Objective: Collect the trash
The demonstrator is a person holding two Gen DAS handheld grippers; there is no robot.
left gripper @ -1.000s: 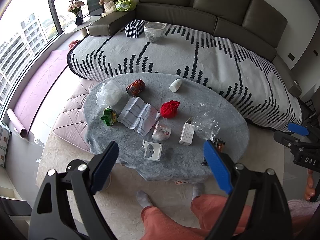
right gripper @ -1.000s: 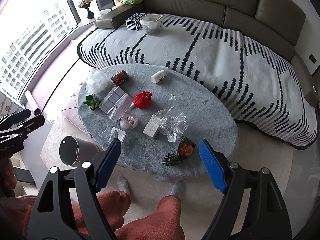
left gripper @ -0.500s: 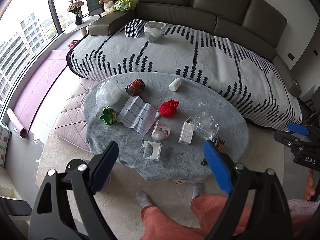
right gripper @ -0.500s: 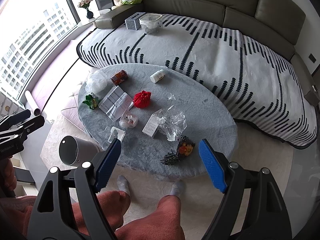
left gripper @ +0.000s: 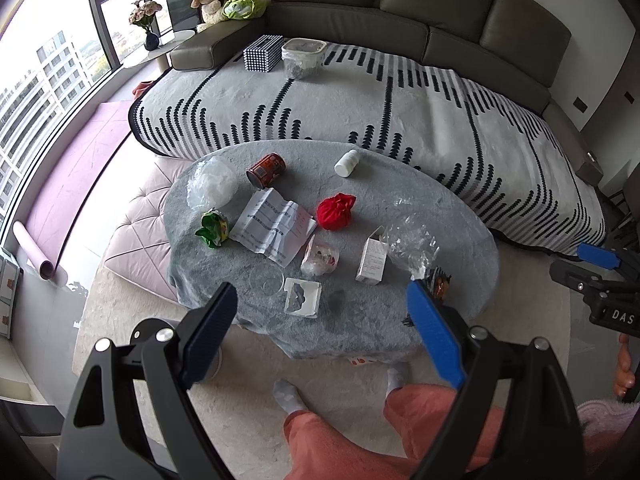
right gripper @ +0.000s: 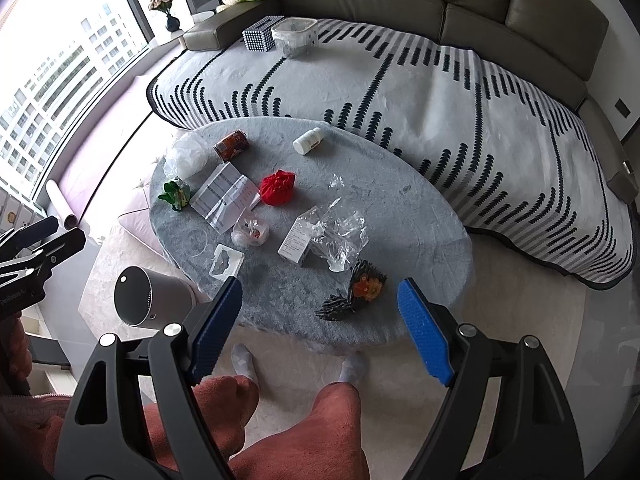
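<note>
1. A living room is shown, with a curved sofa (left gripper: 420, 32) draped in a striped blanket (left gripper: 380, 104) behind an oval grey-covered counter (left gripper: 440, 200).
2. Trash is seen scattered over the counter: a red can (left gripper: 266, 170) on its side and a white bottle (left gripper: 346, 163) at the far edge, a red crumpled wrapper (left gripper: 335, 211) near the middle, and a creased paper sheet (left gripper: 274, 226) just beside a green wrapper (left gripper: 212, 229).
3. A small white box (right gripper: 297, 241) is seen touching crumpled clear plastic (right gripper: 340, 236); a dark snack wrapper (right gripper: 356, 290) lies at the near edge.
4. A cylindrical bin (right gripper: 138, 294) is seen on the floor beside the counter.
5. The left hand-held gripper (left gripper: 322, 330) is held spread above the near edge, nothing between its blue pads.
6. The right hand-held gripper (right gripper: 320, 330) is likewise spread and empty.
</note>
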